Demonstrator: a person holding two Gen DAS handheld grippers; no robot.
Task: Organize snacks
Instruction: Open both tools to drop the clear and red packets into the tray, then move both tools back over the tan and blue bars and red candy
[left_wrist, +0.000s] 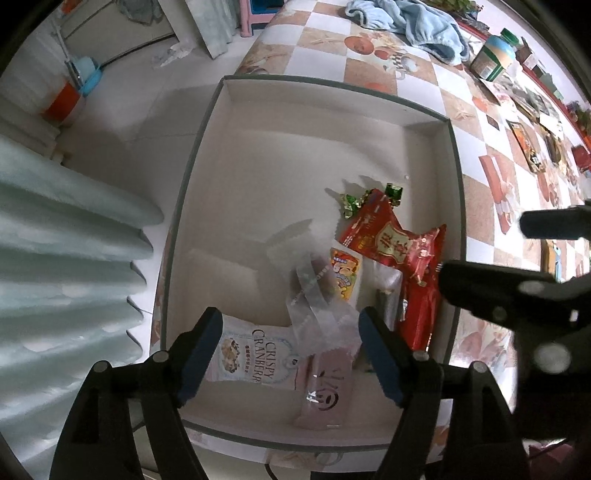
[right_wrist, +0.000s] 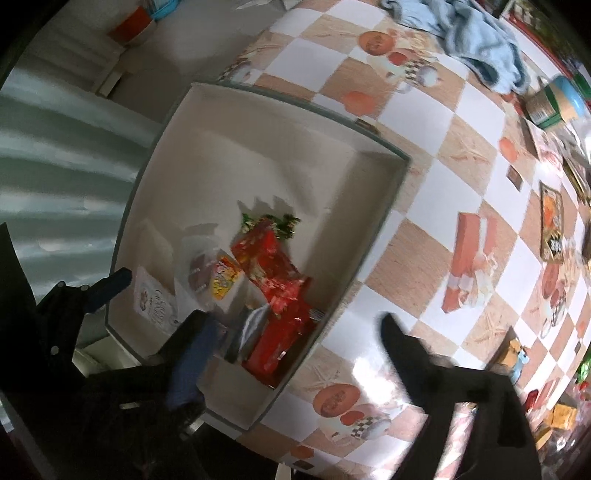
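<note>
Both wrist views look straight down on a shallow white box (left_wrist: 207, 155) at the left edge of a counter (left_wrist: 436, 85) covered with a checked, fruit-printed cloth.

Left tongs (left_wrist: 291, 332): jaws spread wide, pads clear of everything. Between the blue-padded fingers (left_wrist: 201, 343), lying on the box floor at its near end, are a white packet printed "Crispy Cranberry" (left_wrist: 245, 354), a pink packet (left_wrist: 327, 391) partly over it, and a clear wrapper (left_wrist: 317, 314). Nothing is gripped.

Right tongs (right_wrist: 295, 328): jaws spread very wide and empty. The left finger (right_wrist: 192, 354) hangs over the near right corner of the box; the right finger (right_wrist: 402, 343) hangs over the counter outside the box wall. The picture is blurred here.

Snacks in the box: all gathered in its near right part. A large red bag (left_wrist: 388, 236) lies farthest in, with two green foil sweets (left_wrist: 391, 192) touching its far edge. A second red bag (left_wrist: 421, 314) lies nearer, along the right wall. A small yellow and orange packet (left_wrist: 345, 275) sits just left of the red bags. The far and left parts of the box floor are bare.

On the counter: a blue towel (left_wrist: 417, 26) at the far end, a tin (left_wrist: 493, 55) just right of it, and more snacks (left_wrist: 532, 147) well apart along the right edge.
</note>
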